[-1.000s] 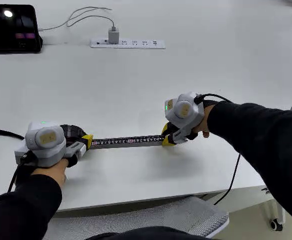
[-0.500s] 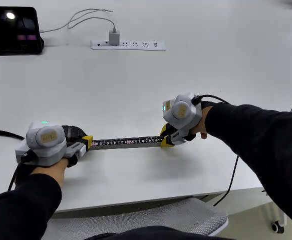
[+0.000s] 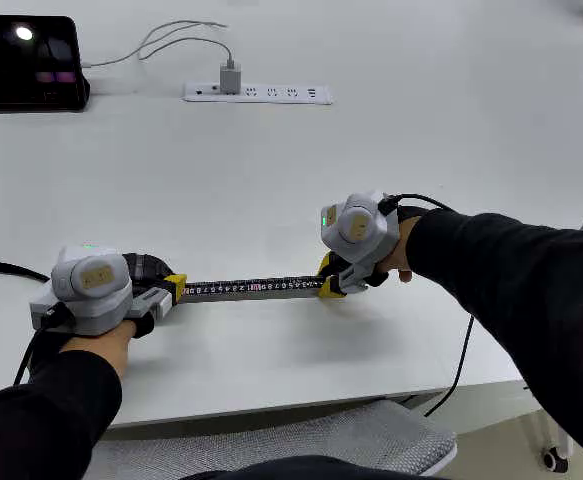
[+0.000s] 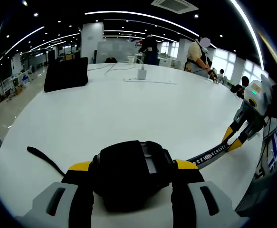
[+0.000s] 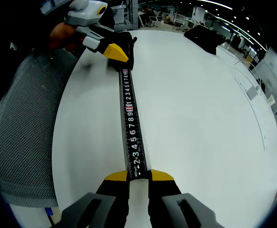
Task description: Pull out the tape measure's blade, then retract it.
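Note:
A black tape measure case [image 3: 147, 268] rests on the white table [image 3: 271, 190] at the near left, with my left gripper [image 3: 167, 290] shut around it. In the left gripper view the case [image 4: 131, 175] sits between the yellow-tipped fingers [image 4: 80, 167]. The dark numbered blade [image 3: 251, 288] runs flat along the table to the right. My right gripper [image 3: 329, 286] is shut on the blade's end. From the right gripper view the blade [image 5: 129, 114] stretches away from my right gripper [image 5: 138, 176] to the case [image 5: 127, 46] in the left gripper [image 5: 112, 50].
A white power strip [image 3: 258, 92] with a charger and cable lies at the back, a dark tablet [image 3: 26, 60] at the back left. The case's black strap [image 3: 1, 268] trails left. The table's front edge and a mesh chair seat [image 3: 361, 435] lie just below the blade.
My right gripper has moved a little to the left toward the case, so the exposed blade is slightly shorter. The left gripper has stayed in place.

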The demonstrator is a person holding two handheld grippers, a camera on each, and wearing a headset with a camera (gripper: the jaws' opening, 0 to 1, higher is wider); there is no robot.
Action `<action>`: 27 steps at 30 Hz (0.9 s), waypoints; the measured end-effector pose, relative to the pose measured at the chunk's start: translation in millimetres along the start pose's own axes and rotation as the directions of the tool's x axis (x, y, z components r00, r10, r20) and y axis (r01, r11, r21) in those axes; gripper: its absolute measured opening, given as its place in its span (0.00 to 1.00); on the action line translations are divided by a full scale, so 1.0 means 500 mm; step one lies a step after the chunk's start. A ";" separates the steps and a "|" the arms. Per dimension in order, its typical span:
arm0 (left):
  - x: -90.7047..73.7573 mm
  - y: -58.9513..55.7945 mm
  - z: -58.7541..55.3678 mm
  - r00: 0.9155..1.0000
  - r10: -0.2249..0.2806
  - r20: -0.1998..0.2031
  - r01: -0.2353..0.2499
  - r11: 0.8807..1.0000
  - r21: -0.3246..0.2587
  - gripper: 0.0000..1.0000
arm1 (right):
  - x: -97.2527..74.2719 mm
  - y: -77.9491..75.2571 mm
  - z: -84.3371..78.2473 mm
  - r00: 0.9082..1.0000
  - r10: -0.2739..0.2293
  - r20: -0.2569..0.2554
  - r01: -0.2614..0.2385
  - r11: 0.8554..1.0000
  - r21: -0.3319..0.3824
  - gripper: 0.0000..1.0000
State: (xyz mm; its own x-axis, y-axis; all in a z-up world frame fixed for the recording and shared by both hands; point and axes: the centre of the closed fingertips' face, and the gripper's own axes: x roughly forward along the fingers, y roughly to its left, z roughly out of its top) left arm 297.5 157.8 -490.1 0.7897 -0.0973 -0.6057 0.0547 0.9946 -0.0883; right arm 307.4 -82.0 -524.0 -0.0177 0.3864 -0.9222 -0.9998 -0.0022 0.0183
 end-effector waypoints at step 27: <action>0.003 -0.001 0.006 0.999 -0.054 0.000 0.054 0.998 0.037 0.61 | 0.005 0.002 0.013 1.000 -0.012 -0.013 0.012 0.999 0.032 0.11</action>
State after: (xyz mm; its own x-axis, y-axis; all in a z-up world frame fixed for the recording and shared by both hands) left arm 300.5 157.4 -488.5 0.7855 -0.1510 -0.6001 0.1200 0.9885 -0.0916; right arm 306.4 -75.2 -523.9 -0.0057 0.3741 -0.9274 -0.9993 0.0318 0.0190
